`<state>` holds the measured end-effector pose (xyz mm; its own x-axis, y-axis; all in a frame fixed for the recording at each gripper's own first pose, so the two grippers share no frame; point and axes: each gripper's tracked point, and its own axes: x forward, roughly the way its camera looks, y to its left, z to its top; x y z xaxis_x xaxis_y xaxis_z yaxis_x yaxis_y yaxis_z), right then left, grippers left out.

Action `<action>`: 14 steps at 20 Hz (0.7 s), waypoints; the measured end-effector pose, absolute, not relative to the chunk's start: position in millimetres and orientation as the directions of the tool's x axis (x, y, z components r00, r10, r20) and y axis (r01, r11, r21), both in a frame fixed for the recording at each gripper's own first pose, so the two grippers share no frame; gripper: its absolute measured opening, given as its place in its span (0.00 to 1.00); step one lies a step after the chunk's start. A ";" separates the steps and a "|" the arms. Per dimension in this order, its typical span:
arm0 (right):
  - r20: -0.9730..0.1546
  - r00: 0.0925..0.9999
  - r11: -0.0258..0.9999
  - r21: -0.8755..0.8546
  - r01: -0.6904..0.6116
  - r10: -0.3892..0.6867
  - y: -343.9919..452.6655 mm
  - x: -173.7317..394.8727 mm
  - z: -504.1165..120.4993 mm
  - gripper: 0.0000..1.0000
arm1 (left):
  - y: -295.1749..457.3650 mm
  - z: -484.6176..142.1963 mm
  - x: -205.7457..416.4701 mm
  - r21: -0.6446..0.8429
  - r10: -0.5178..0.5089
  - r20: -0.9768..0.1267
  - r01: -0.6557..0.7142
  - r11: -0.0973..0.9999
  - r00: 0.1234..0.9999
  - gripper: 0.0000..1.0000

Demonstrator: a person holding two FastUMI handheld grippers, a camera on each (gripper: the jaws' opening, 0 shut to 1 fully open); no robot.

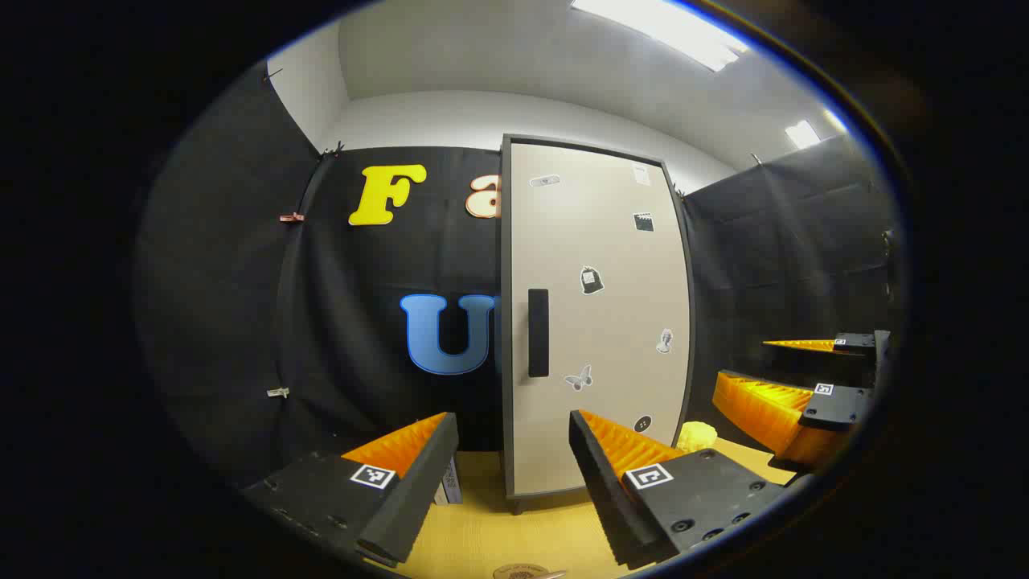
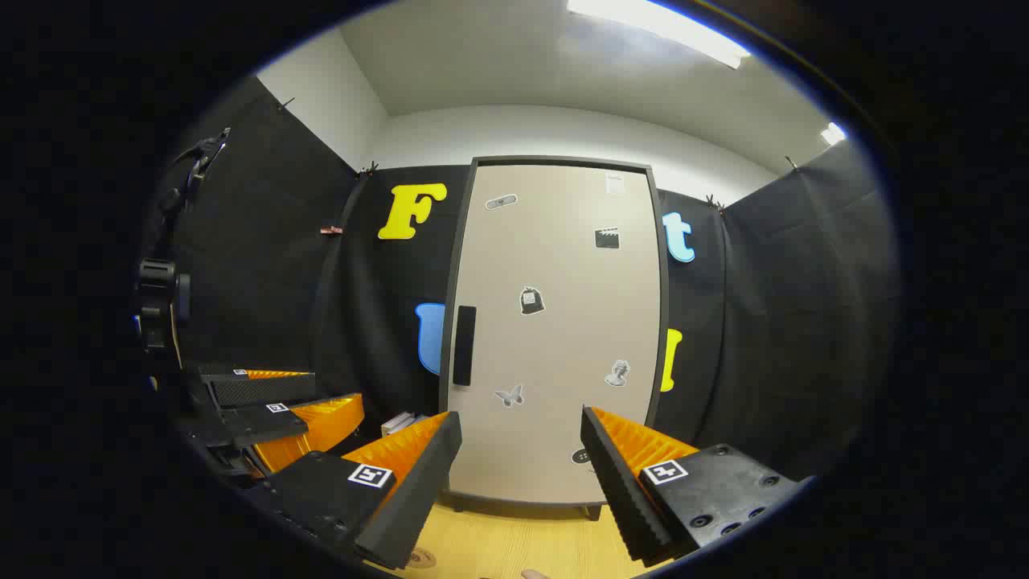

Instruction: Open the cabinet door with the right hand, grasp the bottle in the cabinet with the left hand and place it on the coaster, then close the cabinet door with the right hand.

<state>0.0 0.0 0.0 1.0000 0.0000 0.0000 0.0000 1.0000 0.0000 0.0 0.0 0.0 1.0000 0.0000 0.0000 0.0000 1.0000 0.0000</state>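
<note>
Both hand-held grippers held level before one shut cabinet.

The left hand-held gripper [image 1: 514, 450] is level above the bench [image 1: 482, 535], its fingers spread with nothing between them, pointing at the far cabinet [image 1: 595, 322]. The right hand-held gripper [image 2: 521, 454] is held the same way, fingers spread and bare, facing the door [image 2: 555, 330] head on. In the left gripper view the right one shows at the right [image 1: 792, 386], level with its fellow and well apart from it. There is one cabinet, standing upright at the far side of the bench, one door, closed, with one dark handle [image 2: 464, 345] near its left edge, above and beyond the right gripper's left finger, not touched. One coaster [image 1: 521, 571] lies on the near bench, below the left gripper. A small yellow thing [image 1: 696, 436] sits by the cabinet's right foot.
</note>
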 end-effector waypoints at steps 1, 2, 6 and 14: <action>0.000 1.000 1.000 0.003 0.001 -0.001 0.3 0.3 0.3 0.97 | -0.9 1.6 -0.3 -0.001 -0.005 0.004 0.005 1.000 1.000 0.89; 0.001 1.000 1.000 0.003 0.004 -0.004 -0.5 -0.4 0.6 0.97 | -2.6 1.8 -1.5 -0.003 -0.011 0.008 0.011 1.000 1.000 0.89; 0.018 1.000 1.000 0.004 0.009 -0.009 -1.4 -2.5 5.5 0.97 | -8.3 2.0 -3.4 -0.004 -0.032 0.011 0.032 0.999 0.999 0.89; 0.029 0.999 1.000 0.006 0.024 -0.024 -2.8 -1.1 8.3 0.96 | -7.9 -1.6 -3.0 -0.019 -0.043 0.003 0.043 0.999 0.999 0.89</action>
<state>-1.1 -2.8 8.3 0.9993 -0.0245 0.0289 0.0243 0.9997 0.0063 -3.0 -7.9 -1.6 0.9991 -0.0434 0.0030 0.0434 0.9989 -0.0186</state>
